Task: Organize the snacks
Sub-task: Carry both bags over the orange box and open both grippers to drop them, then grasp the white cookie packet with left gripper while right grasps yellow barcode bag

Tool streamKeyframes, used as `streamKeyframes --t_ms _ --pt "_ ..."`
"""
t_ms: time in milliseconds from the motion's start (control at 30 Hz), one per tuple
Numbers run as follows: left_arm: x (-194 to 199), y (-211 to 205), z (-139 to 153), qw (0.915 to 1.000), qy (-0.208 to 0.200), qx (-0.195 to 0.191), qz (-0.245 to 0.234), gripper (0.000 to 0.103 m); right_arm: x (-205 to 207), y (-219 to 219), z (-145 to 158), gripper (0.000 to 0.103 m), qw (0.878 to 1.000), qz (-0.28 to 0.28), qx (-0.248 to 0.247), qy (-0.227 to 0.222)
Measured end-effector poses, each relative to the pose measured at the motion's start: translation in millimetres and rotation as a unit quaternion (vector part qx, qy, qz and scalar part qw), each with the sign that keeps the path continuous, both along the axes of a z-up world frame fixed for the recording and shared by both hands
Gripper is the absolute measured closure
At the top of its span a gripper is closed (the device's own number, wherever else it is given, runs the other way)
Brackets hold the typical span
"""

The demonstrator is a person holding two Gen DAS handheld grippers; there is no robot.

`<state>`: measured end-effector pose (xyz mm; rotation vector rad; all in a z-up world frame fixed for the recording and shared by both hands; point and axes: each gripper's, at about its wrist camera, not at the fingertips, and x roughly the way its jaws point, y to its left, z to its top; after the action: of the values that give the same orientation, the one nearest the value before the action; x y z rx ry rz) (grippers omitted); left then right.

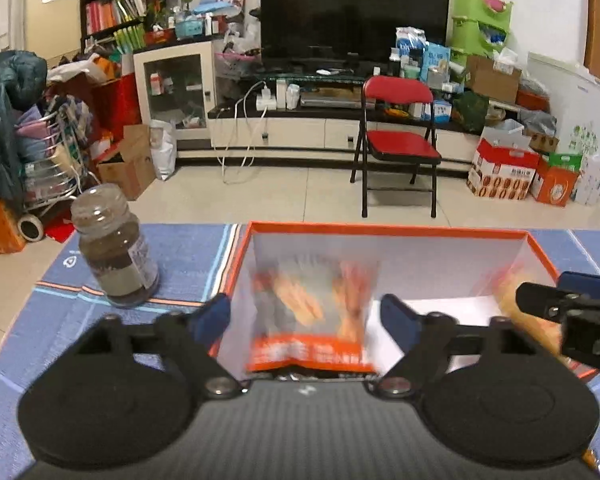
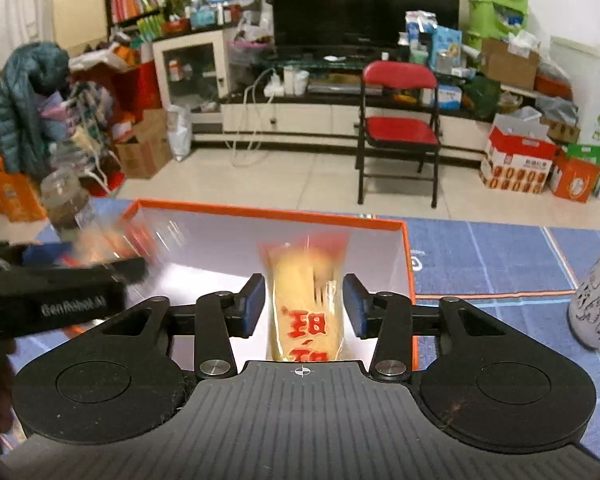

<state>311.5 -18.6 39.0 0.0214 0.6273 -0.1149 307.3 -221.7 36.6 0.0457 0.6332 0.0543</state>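
An orange-rimmed box (image 1: 380, 229) with a white inside stands on the blue tablecloth. My left gripper (image 1: 305, 316) hangs over the box's left half, open wide. A blurred orange snack packet (image 1: 312, 320) sits between its fingers, and neither pad touches it. Over the right half of the box (image 2: 260, 210), my right gripper (image 2: 305, 304) stands slightly open. A yellow packet with red lettering (image 2: 306, 304) lies between its pads with narrow gaps, and it is also blurred. The left wrist view catches one of the right gripper's fingers (image 1: 540, 300) at its right edge.
A brown-filled glass jar (image 1: 114, 248) stands left of the box. In the right wrist view a white patterned mug (image 2: 598, 300) stands at the table's right edge. A red folding chair (image 1: 396, 120) and a cluttered TV stand lie beyond the table.
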Motion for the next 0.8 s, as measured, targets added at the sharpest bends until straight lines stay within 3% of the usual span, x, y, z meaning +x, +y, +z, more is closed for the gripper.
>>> streamKeyframes --t_ms 67,233,467,667,800 --pt "-12.8 9.4 9.6 0.9997 -0.021 -0.014 -0.002 0.001 -13.9 -6.3 11.1 0.055 1.0 -0.001 0.009 -0.025" --pt "-72.6 46.1 33.0 0.997 -0.058 -0.049 0.014 0.001 -94.8 -34.2 33.4 0.043 0.996 -0.026 0.035 -0.083" --pt "-171.8 98.1 27.6 0.9933 -0.054 -0.054 0.086 0.001 -213.0 -63.0 5.2 0.037 0.993 -0.072 0.063 -0.067" --pt "-208.7 117.3 4.7 0.9907 -0.019 -0.062 0.12 0.001 -220.7 -60.0 -9.9 0.036 0.992 -0.076 0.08 -0.058" --pt "-203.7 134.9 -9.0 0.9932 -0.003 -0.052 0.104 0.001 -205.3 -52.6 -17.7 0.032 0.993 -0.071 0.077 -0.051"
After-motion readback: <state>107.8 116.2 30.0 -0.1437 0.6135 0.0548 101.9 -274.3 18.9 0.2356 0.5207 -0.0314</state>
